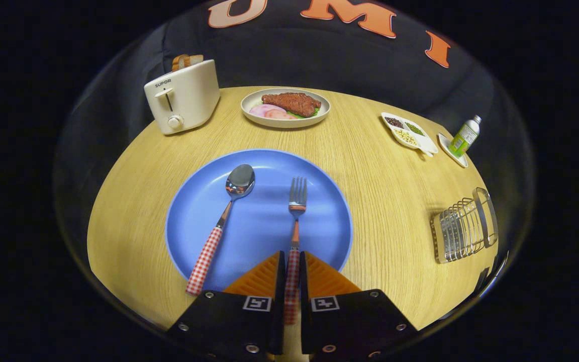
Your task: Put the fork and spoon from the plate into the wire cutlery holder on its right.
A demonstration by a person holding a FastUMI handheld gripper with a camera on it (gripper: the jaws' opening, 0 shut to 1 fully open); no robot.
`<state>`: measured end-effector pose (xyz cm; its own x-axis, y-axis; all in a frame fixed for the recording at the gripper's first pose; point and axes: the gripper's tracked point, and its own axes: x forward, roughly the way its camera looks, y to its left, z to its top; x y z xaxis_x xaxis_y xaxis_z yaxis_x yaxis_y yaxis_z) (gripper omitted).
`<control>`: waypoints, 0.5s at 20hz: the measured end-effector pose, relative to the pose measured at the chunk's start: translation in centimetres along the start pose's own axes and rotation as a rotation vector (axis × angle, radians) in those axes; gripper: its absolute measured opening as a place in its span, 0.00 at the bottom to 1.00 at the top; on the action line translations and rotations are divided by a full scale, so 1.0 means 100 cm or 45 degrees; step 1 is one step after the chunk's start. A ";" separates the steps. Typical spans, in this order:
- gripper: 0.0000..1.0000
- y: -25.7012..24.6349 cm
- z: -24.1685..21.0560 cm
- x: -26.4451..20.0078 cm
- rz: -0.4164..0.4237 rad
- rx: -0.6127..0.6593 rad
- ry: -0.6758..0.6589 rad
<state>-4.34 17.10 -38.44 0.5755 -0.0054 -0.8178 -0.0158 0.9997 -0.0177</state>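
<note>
The single camera rode on the gripper [292,261] and looked forward along its two fingers [264,276], tilted down at the round desk [380,181]. It sat low and close over the near edge of the blue plate [259,221], with the fork handle [292,281] between the fingers. Fisheye bending made the far rim, near the toaster [183,96], probably seem farther off than it was.

fork [295,216] handle end hidden between gripper [292,261] fingers
</note>
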 end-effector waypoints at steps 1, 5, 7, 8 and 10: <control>0.12 -0.001 0.003 0.003 0.008 -0.003 -0.013; 0.07 -0.003 0.009 0.004 0.038 -0.028 -0.038; 0.05 -0.003 0.015 -0.002 0.069 -0.027 -0.061; 0.05 -0.005 0.019 -0.006 0.078 -0.033 -0.077; 0.05 -0.009 0.027 -0.016 0.100 -0.034 -0.109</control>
<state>-3.02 16.26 -35.50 0.6393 0.0763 -0.7652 -0.0846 0.9960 0.0287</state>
